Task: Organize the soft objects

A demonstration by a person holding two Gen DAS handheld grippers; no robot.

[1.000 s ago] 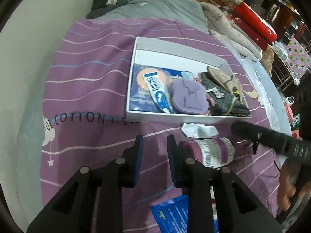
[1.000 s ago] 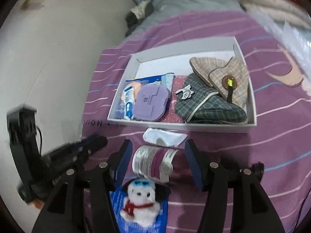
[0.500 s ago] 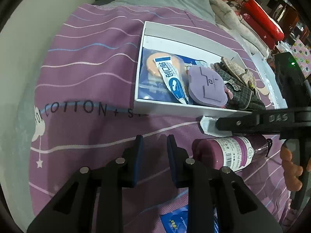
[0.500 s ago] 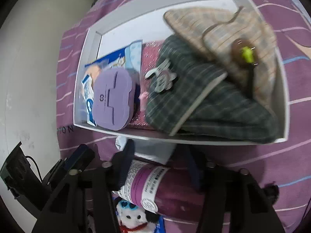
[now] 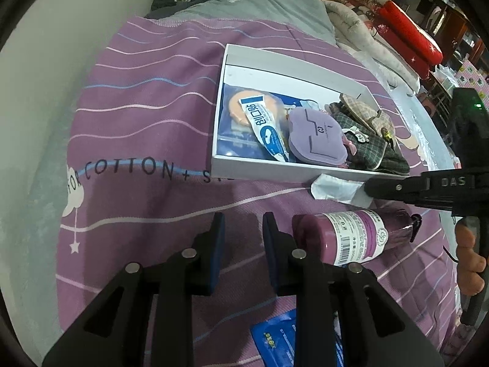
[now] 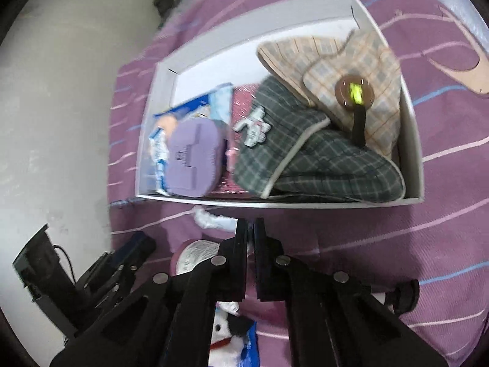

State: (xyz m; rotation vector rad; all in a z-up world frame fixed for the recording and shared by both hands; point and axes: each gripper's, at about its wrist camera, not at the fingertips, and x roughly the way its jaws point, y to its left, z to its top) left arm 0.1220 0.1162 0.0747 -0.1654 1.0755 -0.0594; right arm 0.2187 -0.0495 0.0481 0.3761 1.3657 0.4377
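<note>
Right gripper [image 6: 250,226] jaws just closed together, pinched on edge of white crinkly packet [image 5: 336,187] lying just ahead of its tips, against near wall of white box [image 5: 259,172]. Purple bottle [image 5: 351,238] lying on bedspread [image 5: 137,122], just below right gripper, right of left gripper [image 5: 243,229]. Left gripper partly apart, nothing between. Box holds purple pouch [image 6: 195,159], plaid caps [image 6: 321,159].

Dim indoor light, fisheye edges, right view blurred
</note>
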